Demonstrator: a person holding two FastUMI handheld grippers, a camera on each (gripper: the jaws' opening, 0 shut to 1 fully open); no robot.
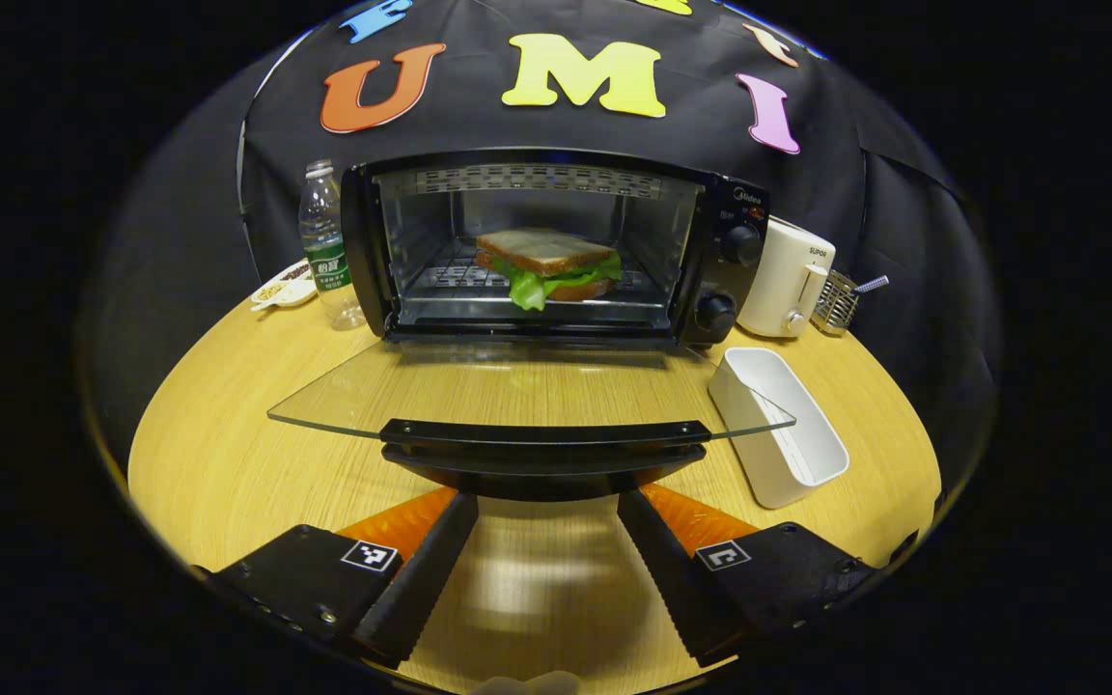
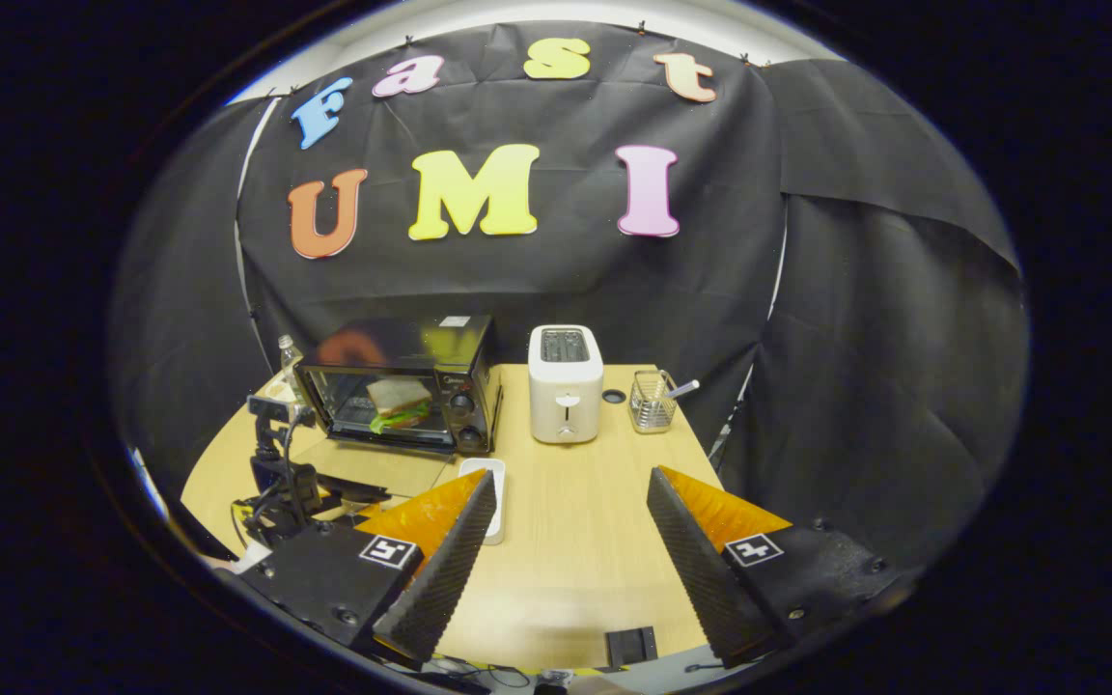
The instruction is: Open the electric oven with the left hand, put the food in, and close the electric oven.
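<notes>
The black electric oven (image 1: 720, 241) stands open, its glass door (image 1: 479, 386) folded down flat over the table. A sandwich (image 1: 546, 263) of toast, lettuce and filling lies on the rack inside. My left gripper (image 1: 548, 512) is open and empty, its fingertips just short of the door's black handle (image 1: 544, 452), one on each side. In the right gripper view the oven (image 2: 464, 362) and sandwich (image 2: 398, 399) sit far off at the left. My right gripper (image 2: 570, 492) hangs open and empty, high above the table's near edge.
A water bottle (image 1: 324, 246) and a small dish (image 1: 284, 288) stand left of the oven. To its right are a white toaster (image 1: 788, 280) and a wire basket (image 1: 838, 301). A white rectangular container (image 1: 788, 425) lies beside the door's right corner.
</notes>
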